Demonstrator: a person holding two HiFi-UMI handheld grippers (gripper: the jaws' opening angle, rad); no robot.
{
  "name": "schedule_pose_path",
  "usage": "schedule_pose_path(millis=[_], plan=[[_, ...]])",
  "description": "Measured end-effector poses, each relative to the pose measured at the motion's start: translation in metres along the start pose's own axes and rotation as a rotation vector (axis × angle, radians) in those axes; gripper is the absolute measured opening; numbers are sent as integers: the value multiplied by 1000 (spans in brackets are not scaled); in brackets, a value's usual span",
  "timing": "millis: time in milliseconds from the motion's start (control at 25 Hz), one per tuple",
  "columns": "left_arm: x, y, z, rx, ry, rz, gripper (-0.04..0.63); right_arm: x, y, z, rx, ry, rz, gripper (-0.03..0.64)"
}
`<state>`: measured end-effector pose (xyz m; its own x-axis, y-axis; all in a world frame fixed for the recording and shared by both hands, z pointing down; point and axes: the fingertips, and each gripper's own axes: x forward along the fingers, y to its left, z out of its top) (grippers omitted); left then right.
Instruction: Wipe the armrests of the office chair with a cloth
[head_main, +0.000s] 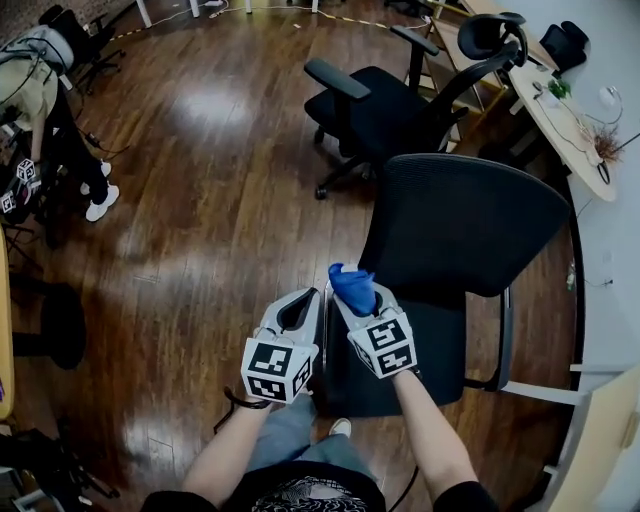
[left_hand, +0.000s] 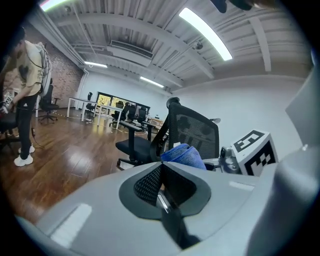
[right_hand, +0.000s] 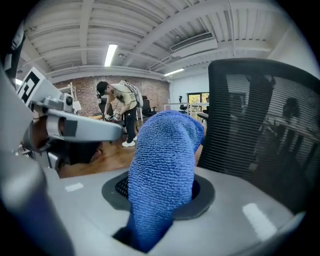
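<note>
Two grippers were held side by side, close but apart. The right gripper (head_main: 352, 303) was clamped on the one blue cloth (head_main: 352, 286), whose bunched end stood up past its fingertips. In the right gripper view the cloth (right_hand: 162, 165) filled the gap between the jaws and hung over their front. The left gripper (head_main: 298, 308), just to the right gripper's left, had its jaws pressed together with nothing between them. Its own view showed the dark pads meeting along one line.

Two office chairs lay ahead of the grippers. The nearer chair (head_main: 468, 225) had its black mesh back just ahead and to the right of the right gripper, with its seat under and beside that gripper. One of its armrests (head_main: 505, 335) showed plainly, well off to the right gripper's right, across the seat. The cloth touched neither that armrest nor the mesh back. The farther chair (head_main: 375, 105) stood well beyond both grippers and showed two armrests.

One other person (head_main: 45, 110) stood far off to the left gripper's left, bent over. A pale desk (head_main: 560, 125) ran along the far right, beyond the nearer chair.
</note>
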<state>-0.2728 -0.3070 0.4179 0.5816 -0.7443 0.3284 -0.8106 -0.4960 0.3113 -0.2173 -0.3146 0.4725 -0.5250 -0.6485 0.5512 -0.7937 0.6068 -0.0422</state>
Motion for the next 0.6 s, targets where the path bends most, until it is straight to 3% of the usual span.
schedule_pose_path(millis=[240, 600], plan=[[15, 12, -15, 2, 36, -34, 6, 38, -20, -15, -142, 93, -2, 138], [16, 27, -33, -25, 66, -42, 6, 70, -13, -49, -221, 193, 39, 135]])
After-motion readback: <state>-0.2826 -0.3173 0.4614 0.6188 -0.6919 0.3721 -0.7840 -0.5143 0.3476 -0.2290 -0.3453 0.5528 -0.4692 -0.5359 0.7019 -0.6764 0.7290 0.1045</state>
